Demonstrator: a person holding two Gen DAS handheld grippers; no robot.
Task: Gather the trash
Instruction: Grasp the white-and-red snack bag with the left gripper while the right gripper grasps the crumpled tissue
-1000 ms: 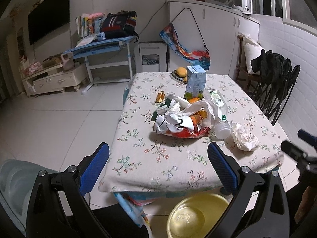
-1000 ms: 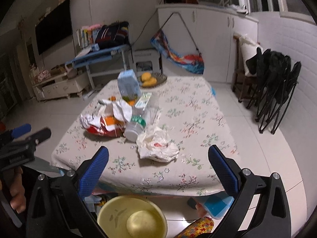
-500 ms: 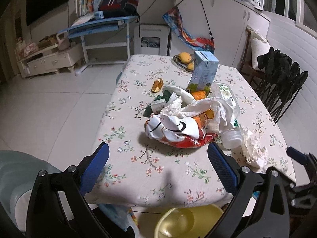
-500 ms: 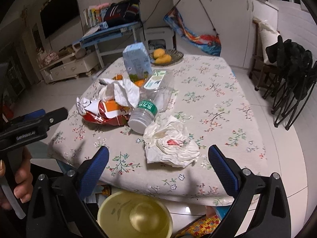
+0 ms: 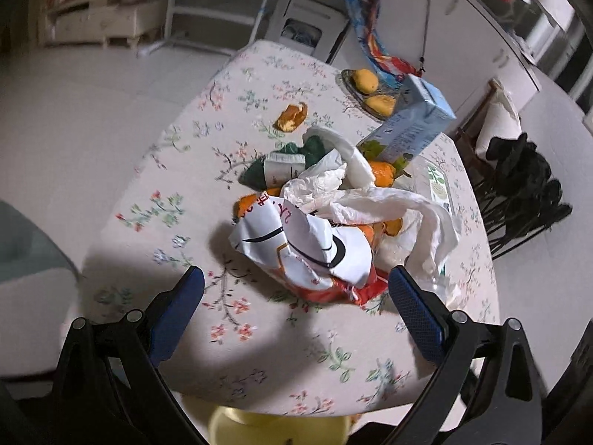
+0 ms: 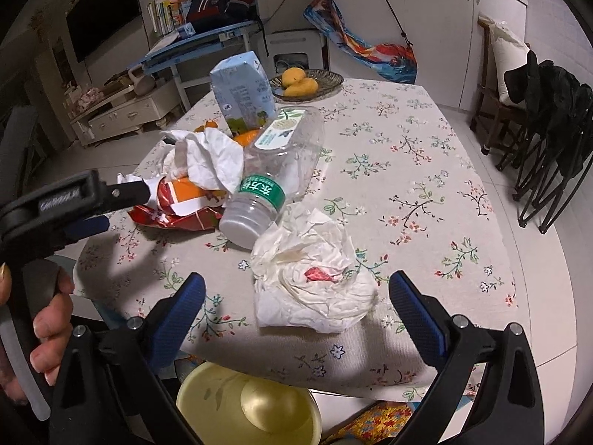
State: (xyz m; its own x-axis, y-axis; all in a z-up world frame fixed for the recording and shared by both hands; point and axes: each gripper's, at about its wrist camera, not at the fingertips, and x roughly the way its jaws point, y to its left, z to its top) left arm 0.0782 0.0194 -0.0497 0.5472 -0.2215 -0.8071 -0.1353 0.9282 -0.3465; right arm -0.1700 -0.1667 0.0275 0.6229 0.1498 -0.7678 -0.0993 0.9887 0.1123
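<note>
A heap of trash lies on the floral table (image 5: 155, 200): a red and white snack bag (image 5: 311, 256), crumpled white tissue (image 5: 355, 200), orange peels (image 5: 291, 116), a green wrapper (image 5: 276, 165), a blue carton (image 5: 411, 122). My left gripper (image 5: 296, 309) is open just before the snack bag. In the right wrist view a crumpled tissue wad (image 6: 315, 282) lies in front of my open right gripper (image 6: 296, 311), with an empty plastic bottle (image 6: 274, 178) beyond it. The left gripper (image 6: 92, 204) shows there at the left.
A yellow bin (image 6: 248, 408) stands on the floor below the table's near edge, also in the left wrist view (image 5: 278, 428). A plate of mangoes (image 6: 305, 81) sits at the table's far end. Folded black chairs (image 6: 548, 111) stand at the right, a blue desk (image 6: 200, 48) behind.
Both grippers have moved forward and down over the table. The left one now hovers close to the snack bag, the right one close to the tissue wad. Both stay open.
</note>
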